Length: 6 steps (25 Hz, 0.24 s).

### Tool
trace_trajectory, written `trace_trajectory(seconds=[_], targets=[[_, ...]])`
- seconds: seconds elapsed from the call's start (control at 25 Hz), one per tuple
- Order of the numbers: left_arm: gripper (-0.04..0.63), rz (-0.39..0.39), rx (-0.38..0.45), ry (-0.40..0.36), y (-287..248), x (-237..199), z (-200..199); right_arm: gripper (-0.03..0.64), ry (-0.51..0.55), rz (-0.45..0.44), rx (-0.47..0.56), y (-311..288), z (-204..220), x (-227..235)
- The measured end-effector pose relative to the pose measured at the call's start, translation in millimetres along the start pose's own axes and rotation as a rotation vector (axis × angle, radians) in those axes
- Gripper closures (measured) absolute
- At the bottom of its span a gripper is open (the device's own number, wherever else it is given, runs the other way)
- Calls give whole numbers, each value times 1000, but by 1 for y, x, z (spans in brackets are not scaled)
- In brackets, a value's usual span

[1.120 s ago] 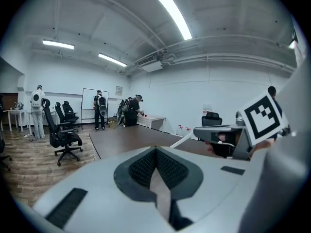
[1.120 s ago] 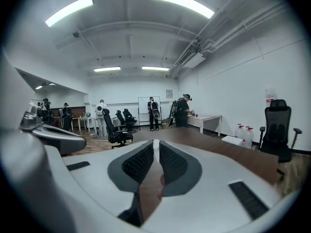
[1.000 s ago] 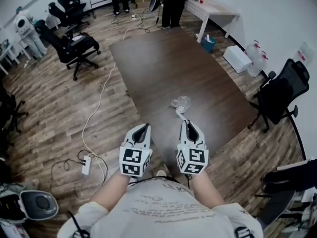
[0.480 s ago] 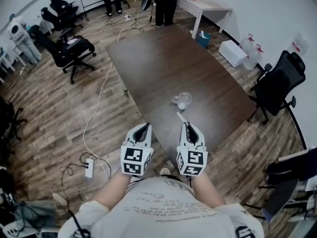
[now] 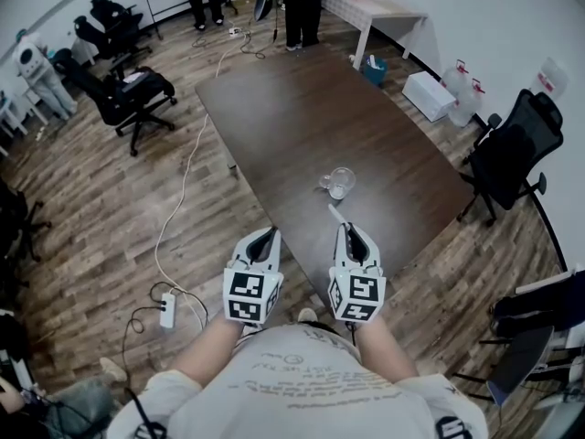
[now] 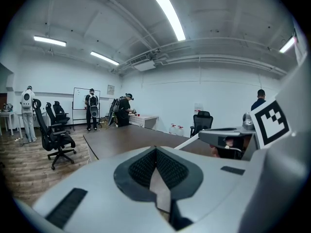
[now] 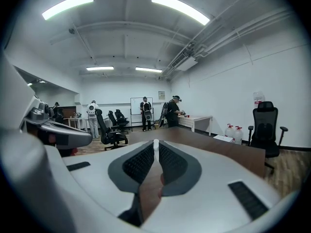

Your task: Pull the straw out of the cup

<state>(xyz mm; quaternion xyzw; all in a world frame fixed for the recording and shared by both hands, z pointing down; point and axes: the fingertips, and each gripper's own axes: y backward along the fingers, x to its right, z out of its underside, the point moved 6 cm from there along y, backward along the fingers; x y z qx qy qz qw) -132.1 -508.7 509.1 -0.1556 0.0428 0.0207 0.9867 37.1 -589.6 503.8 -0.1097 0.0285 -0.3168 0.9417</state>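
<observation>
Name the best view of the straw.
Head view: the straw sticks out of the right gripper, clear of the cup. Right gripper view shows only its tip between shut jaws; left gripper view, a white sliver.

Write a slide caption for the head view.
Right hand-held gripper holds the straw clear of the cup on the table.

A dark brown table [image 5: 302, 117] carries one clear cup [image 5: 339, 183] toward its near end
</observation>
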Motion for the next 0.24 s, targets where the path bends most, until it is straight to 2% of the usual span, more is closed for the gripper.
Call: trace_trajectory(seconds=[0.24], targets=[[588, -1, -1, -5, 2, 0, 5, 569, -37, -6, -7, -1, 6, 1]])
